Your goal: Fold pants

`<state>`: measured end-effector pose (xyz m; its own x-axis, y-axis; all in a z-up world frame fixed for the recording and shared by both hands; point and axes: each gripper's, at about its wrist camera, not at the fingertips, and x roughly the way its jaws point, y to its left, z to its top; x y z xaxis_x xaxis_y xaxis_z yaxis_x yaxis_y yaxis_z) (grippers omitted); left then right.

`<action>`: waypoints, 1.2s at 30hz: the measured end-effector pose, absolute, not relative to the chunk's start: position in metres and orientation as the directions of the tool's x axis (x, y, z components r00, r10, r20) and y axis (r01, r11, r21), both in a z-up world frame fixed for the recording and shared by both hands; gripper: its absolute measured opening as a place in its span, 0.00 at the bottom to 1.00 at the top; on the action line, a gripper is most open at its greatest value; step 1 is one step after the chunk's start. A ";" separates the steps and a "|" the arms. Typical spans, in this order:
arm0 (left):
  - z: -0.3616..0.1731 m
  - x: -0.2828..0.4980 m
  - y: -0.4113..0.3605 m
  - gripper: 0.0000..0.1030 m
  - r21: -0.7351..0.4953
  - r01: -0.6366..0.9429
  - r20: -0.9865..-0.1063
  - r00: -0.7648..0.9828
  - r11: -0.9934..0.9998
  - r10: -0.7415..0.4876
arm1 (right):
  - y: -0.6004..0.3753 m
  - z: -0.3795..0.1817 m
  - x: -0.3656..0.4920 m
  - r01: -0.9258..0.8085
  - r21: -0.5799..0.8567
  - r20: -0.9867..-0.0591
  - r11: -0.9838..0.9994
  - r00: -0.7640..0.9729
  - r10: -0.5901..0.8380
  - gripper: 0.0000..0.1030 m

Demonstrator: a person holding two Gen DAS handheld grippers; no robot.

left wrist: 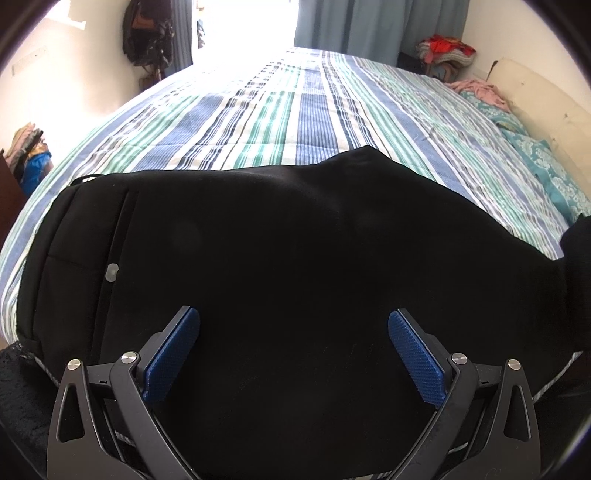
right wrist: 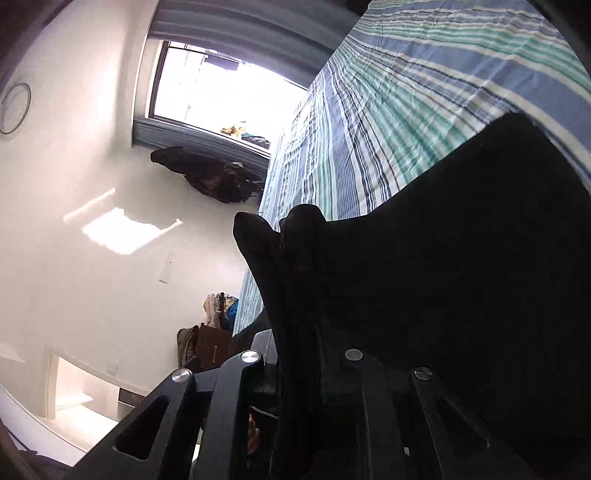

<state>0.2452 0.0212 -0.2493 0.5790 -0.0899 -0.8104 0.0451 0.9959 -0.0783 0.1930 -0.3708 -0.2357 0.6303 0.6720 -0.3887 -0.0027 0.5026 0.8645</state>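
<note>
We are looking into a home bedroom: a wide bed wearing a blue, green and white striped cotton sheet, grey-blue curtains hanging by a bright window, and folded clothes piling on a stool.

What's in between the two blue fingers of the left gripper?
In the left wrist view, only the black pants show between the blue pads of the open left gripper, spread on the striped bedsheet; nothing else.
</note>
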 end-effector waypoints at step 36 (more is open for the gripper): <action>-0.223 0.211 -0.126 0.02 -0.156 0.384 -0.852 0.414 0.910 -0.320 | -0.351 -0.211 0.114 0.147 0.477 -0.566 0.866 0.806 0.175 0.88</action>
